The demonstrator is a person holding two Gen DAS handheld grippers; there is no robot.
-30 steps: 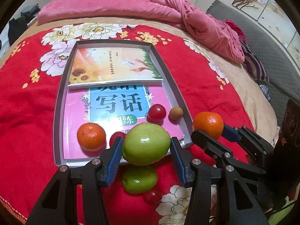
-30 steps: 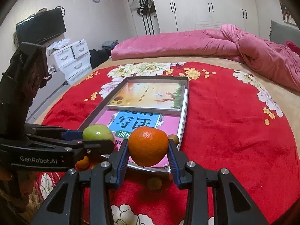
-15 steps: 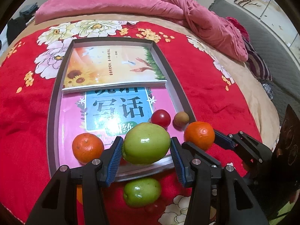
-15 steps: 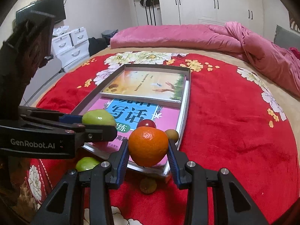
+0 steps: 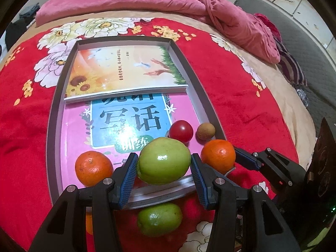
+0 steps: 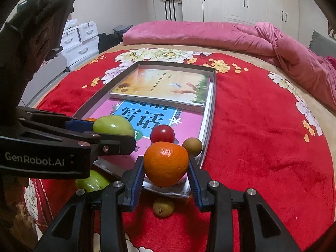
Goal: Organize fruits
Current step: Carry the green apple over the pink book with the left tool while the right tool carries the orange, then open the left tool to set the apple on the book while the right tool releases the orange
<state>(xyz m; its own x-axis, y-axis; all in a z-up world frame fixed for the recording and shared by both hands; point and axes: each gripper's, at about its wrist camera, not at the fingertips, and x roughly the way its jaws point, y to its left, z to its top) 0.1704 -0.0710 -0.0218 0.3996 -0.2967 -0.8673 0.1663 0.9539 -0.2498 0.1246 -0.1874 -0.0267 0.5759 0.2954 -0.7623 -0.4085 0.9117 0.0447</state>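
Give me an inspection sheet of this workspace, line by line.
Surface: bed under a red floral blanket, with a shallow tray holding two books.
Job's things: green apple in the left gripper; orange in the right gripper. In the tray: second orange, red fruit, small brown fruit. On the blanket: second green apple, another small brown fruit.
Clutter: pink duvet.
Grippers: both shut on fruit, near the tray's front edge.
Cables: nothing seen.
Surroundings: white wardrobe, white drawers.
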